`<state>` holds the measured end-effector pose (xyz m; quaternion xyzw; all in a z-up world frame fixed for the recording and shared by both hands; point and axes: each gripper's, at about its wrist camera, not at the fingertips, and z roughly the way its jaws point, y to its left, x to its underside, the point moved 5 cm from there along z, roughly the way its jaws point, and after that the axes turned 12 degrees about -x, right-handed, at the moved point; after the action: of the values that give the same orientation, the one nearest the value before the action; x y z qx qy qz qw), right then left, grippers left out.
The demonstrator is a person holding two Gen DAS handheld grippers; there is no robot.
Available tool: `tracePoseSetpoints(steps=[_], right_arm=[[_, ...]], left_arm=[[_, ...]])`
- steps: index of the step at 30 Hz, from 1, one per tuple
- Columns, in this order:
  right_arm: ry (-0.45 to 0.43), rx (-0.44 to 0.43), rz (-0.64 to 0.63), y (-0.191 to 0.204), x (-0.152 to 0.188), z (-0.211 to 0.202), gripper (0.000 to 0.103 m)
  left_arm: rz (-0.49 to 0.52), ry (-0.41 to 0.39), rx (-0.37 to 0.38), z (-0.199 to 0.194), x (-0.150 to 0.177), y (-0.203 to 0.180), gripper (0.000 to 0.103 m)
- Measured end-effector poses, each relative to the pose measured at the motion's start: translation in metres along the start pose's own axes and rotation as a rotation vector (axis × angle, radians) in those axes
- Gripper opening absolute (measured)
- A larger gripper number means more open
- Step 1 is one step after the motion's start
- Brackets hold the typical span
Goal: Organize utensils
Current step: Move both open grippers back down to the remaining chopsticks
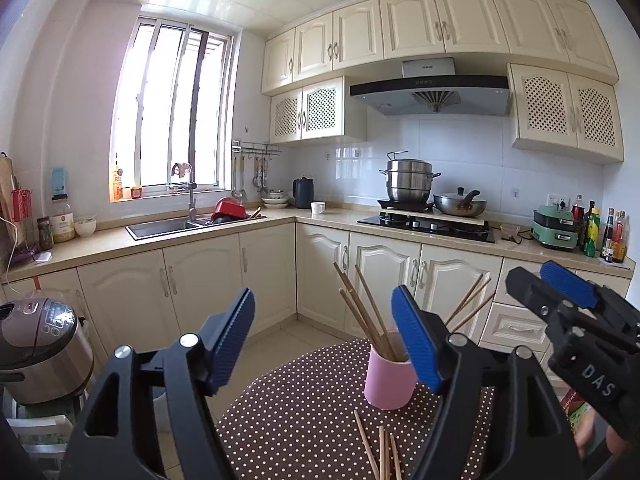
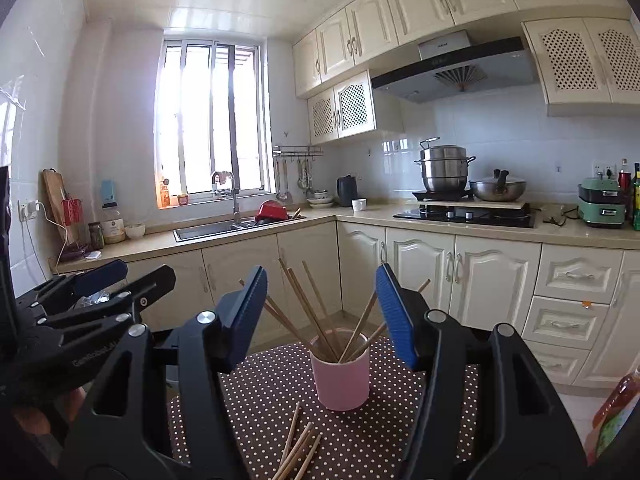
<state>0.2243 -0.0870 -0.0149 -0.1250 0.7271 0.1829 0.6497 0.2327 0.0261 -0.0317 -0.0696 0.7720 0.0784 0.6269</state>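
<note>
Fingers of the left gripper (image 1: 322,338) and the right gripper (image 2: 322,316) both stand wide apart with nothing between them, held above the polka-dot table (image 2: 400,432). On it stands a pink cup (image 2: 340,380) already holding several wooden chopsticks (image 2: 312,308) that lean out at different angles, and just near of it lie loose chopsticks (image 2: 298,448), about 4, bunched close together. These sticks look light, stiff and thin, and probably smooth enough to roll or twist in a pinch, so a hold across the middle of 1 stick seems safest. The cup looks light too and could tip if a stick is pushed against its rim. Near ends of the loose sticks run off the bottom edge in both views, so their length and exact count stay unclear, and the cup's inside is hidden.
</note>
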Motion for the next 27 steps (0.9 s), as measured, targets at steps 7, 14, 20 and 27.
tracePoseSetpoints(steps=[7,14,20,27], right_arm=[[0.042,0.019,0.018,0.000,0.025,-0.015,0.059],[0.162,0.031,0.070,-0.010,0.073,-0.001,0.059],[0.289,0.057,0.120,-0.023,0.123,0.015,0.059],[0.380,0.062,0.199,-0.040,0.164,0.022,0.060]], left_arm=[[0.041,0.066,0.007,-0.005,0.025,0.001,0.070],[0.112,0.242,0.050,0.020,0.076,-0.009,0.070],[0.183,0.422,0.093,0.049,0.132,-0.026,0.070],[0.250,0.571,0.150,0.076,0.188,-0.049,0.070]])
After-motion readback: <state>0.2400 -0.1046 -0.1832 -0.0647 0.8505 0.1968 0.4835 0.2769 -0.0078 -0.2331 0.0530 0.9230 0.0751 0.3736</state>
